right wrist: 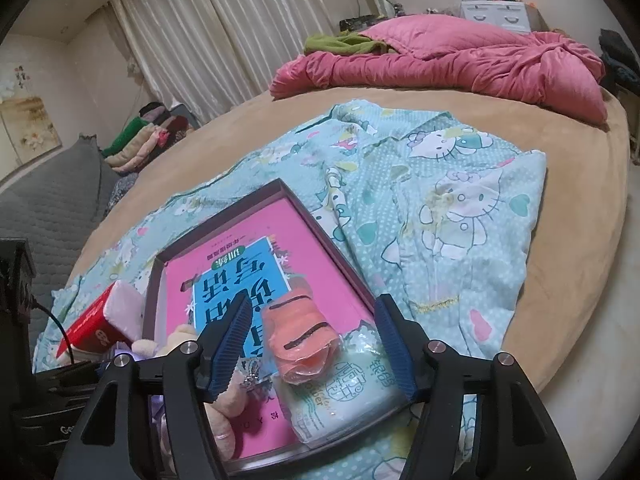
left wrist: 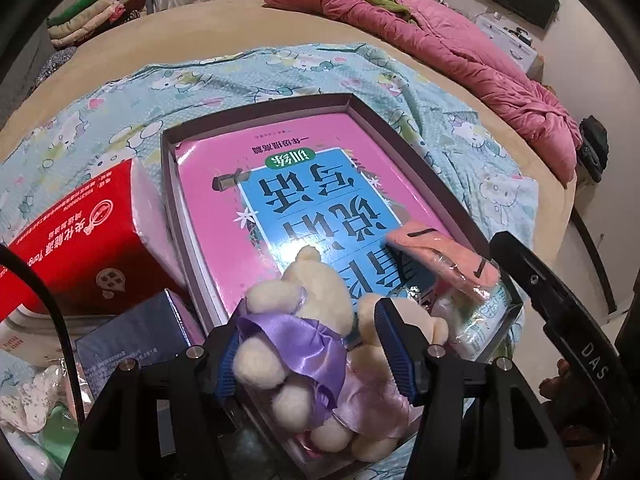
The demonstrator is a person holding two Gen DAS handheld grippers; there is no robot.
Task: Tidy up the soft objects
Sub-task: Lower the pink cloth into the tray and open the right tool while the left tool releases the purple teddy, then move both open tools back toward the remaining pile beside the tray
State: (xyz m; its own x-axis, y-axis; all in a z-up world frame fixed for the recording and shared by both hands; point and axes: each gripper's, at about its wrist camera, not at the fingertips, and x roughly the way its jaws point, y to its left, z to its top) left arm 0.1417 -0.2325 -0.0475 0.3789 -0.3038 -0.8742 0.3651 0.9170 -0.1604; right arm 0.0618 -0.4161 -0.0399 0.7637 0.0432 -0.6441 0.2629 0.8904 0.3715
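So there's a shallow dark-walled box (left wrist: 256, 114) sitting on a cartoon-cat print blanket (right wrist: 460, 208) in the middle of both views, with a glossy pink book (left wrist: 288, 184) lying flat and filling most of it. The low rim leaves only a thin gap around the book, so the free room is basically on the cover itself.

In the left wrist view, the left gripper (left wrist: 308, 344) sits at the bottom centre with a fuzzy cream plush bear (left wrist: 304, 296) in a shiny purple satin ribbon between its blue ribbed pads. The pads flank it closely, but I honestly can't tell if they're pressing.

In the right wrist view, the right gripper (right wrist: 316, 344) is released, jaws spread with clear space either side of a crinkly plastic-wrapped orange soft roll (right wrist: 298, 336), which lies on the book at the box's lower right corner beside a pale green tissue pack (right wrist: 340, 392).

A red carton (left wrist: 72, 248) crowds the box's left wall. Upper right is open tan bedding (right wrist: 580, 184) up to a rumpled pink quilt (right wrist: 460, 64).
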